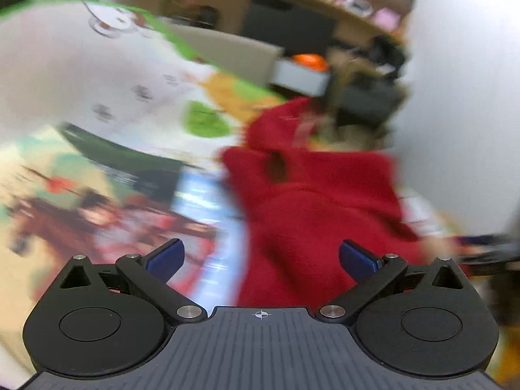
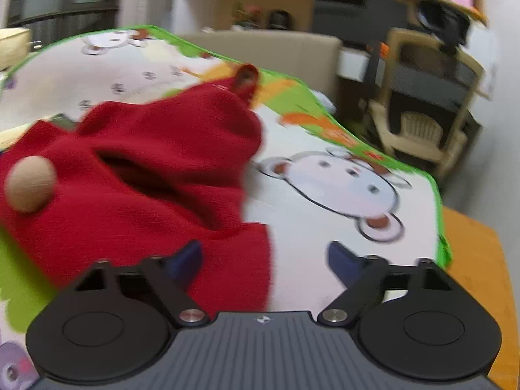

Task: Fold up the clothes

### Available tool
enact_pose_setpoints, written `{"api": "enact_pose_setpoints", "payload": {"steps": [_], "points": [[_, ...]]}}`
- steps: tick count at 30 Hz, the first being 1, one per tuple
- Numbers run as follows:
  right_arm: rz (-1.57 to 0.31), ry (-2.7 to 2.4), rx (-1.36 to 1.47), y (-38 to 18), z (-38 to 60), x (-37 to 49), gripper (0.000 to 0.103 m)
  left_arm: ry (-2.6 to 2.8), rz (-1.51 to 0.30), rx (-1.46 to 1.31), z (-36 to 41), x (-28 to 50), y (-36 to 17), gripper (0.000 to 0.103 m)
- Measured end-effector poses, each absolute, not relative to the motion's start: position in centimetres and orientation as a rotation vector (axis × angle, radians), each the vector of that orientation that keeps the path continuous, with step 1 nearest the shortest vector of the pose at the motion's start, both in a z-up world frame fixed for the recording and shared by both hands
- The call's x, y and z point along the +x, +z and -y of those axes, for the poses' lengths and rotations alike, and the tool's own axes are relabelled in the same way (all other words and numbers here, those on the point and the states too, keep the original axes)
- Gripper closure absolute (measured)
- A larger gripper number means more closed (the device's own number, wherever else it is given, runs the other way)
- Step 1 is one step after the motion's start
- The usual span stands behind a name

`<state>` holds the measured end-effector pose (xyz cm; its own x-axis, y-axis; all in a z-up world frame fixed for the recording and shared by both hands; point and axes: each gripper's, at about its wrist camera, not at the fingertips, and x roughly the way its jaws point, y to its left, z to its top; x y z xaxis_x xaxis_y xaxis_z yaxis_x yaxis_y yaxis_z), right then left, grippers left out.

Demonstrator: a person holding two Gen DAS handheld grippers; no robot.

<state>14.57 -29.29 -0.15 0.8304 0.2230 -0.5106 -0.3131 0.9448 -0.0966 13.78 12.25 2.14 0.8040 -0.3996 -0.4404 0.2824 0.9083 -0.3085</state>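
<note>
A red knitted garment (image 1: 312, 195) lies crumpled on a bed sheet printed with cartoon monkeys (image 2: 341, 188). In the left wrist view, which is blurred, my left gripper (image 1: 261, 258) is open and empty, with the garment right ahead and between its blue pads (image 1: 165, 258). In the right wrist view the garment (image 2: 156, 169) fills the left half and shows a dark opening. My right gripper (image 2: 265, 260) is open and empty; its left pad (image 2: 185, 260) is over the garment's near edge and its right pad over bare sheet.
A round wooden knob (image 2: 29, 183) shows at the far left of the right wrist view, against the garment. A beige plastic shelf unit (image 2: 425, 104) stands past the bed's right edge. An orange floor (image 2: 477, 279) lies below. A colourful picture panel (image 1: 81, 201) lies left of the garment.
</note>
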Motion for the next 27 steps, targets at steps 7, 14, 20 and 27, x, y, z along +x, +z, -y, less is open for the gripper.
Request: {"api": "enact_pose_setpoints", "payload": {"steps": [7,14,20,27], "points": [[-0.506,0.362,-0.148,0.7,29.1,12.2,0.073,-0.358,-0.553,-0.155,-10.0,14.4,1.2,0.0],[-0.411,0.345,-0.214,3.3,27.8,14.3,0.09,-0.321,-0.503,-0.043,-7.6,14.4,1.7,0.063],[-0.533,0.291,-0.235,0.1,26.8,17.5,0.08,-0.257,-0.529,0.031,-7.1,15.0,1.7,0.066],[-0.515,0.327,-0.018,0.9,30.9,15.1,0.048,-0.262,-0.548,0.019,-7.4,15.2,1.2,0.058]]}}
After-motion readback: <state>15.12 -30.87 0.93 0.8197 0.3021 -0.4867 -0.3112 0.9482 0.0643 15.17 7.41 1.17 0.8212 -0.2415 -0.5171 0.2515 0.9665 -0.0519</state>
